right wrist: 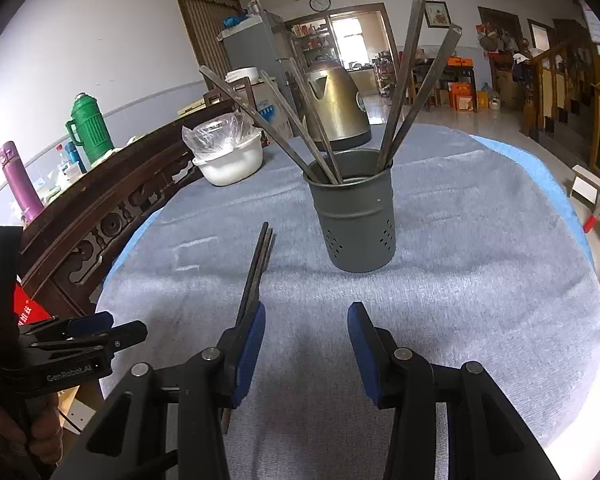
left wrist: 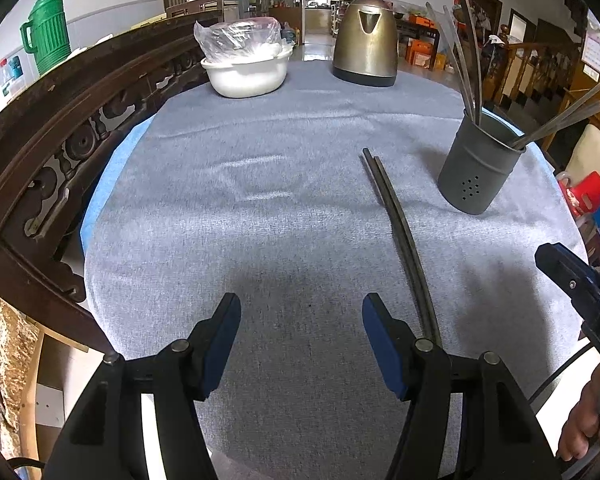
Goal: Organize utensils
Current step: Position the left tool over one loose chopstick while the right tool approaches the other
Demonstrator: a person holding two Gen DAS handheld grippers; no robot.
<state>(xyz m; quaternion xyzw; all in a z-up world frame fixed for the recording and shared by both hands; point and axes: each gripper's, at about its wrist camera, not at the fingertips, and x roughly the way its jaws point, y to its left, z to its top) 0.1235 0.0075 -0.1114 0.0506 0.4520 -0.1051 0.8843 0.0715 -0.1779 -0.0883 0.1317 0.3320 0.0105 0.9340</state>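
Right wrist view: two chopsticks [right wrist: 260, 264] flat, five in holder [right wrist: 356, 224], both claws [right wrist: 306, 350] agape.

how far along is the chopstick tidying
Mostly done: several chopsticks already stand in the grey holder. In hand: nothing, since both the left tongs and the right tongs are open and empty. Left: one pair of chopsticks lying on the tablecloth beside the holder.
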